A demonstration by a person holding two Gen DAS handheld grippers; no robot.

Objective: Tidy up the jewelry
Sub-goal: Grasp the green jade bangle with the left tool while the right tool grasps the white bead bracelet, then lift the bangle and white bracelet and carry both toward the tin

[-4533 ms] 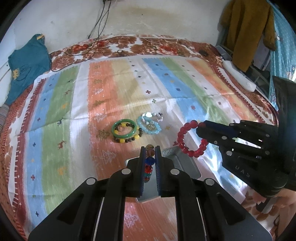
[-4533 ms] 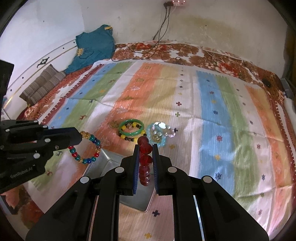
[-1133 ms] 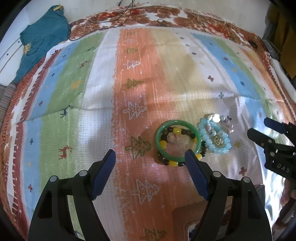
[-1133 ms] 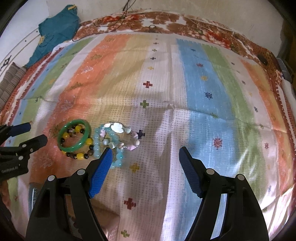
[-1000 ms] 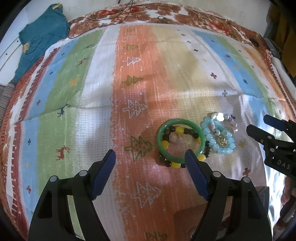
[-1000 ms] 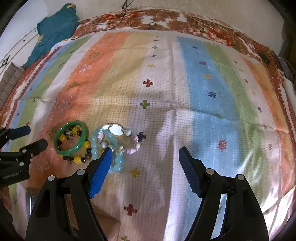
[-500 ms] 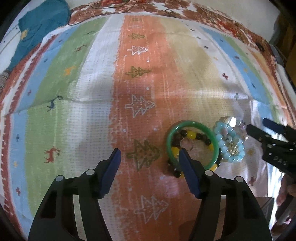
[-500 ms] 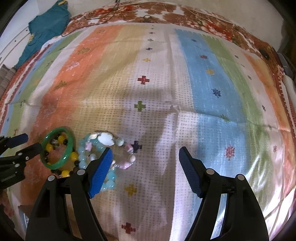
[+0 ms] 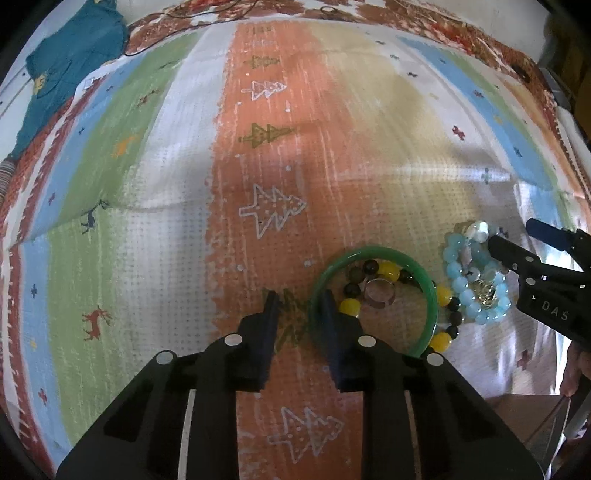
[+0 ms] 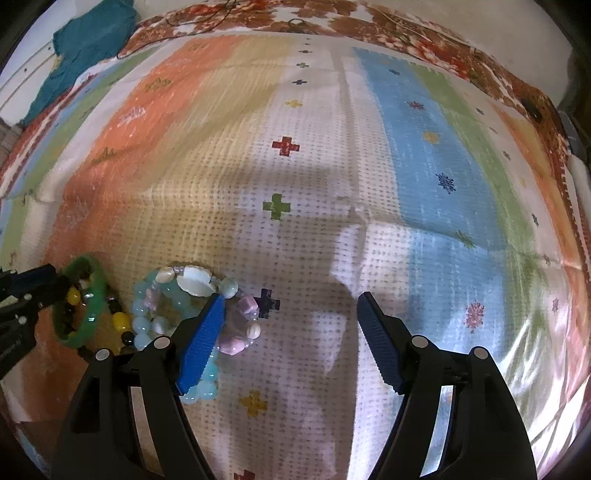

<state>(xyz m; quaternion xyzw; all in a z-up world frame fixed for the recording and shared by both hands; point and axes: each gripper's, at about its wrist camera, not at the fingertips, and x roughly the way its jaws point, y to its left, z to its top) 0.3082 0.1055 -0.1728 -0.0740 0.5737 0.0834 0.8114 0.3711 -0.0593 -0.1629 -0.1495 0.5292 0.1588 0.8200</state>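
Observation:
A green bangle point(image 9: 430, 291) lies on the striped cloth with a yellow-and-dark bead bracelet point(image 9: 391, 271) and a small ring point(image 9: 380, 293) inside it. My left gripper point(image 9: 297, 304) is low over the cloth, its jaws partly closed around the bangle's left rim, one finger inside and one outside. A pale blue bead bracelet point(image 9: 458, 286) and a pink-and-shell bracelet point(image 10: 236, 343) lie to the right. My right gripper point(image 10: 290, 306) is wide open, its left finger point(image 10: 203, 339) over the blue and pink bracelets. The bangle also shows in the right wrist view point(image 10: 94, 306).
A metal tray's corner point(image 9: 554, 432) shows at the lower right of the left wrist view. A teal garment point(image 9: 70, 59) lies at the cloth's far left edge. A floral bedcover point(image 10: 406, 33) borders the striped cloth at the back.
Both grippers let go of the bracelets they held and moved forward to the pile. In the last half second the left jaws narrowed around the bangle's rim; the right gripper came lower over the bead bracelets.

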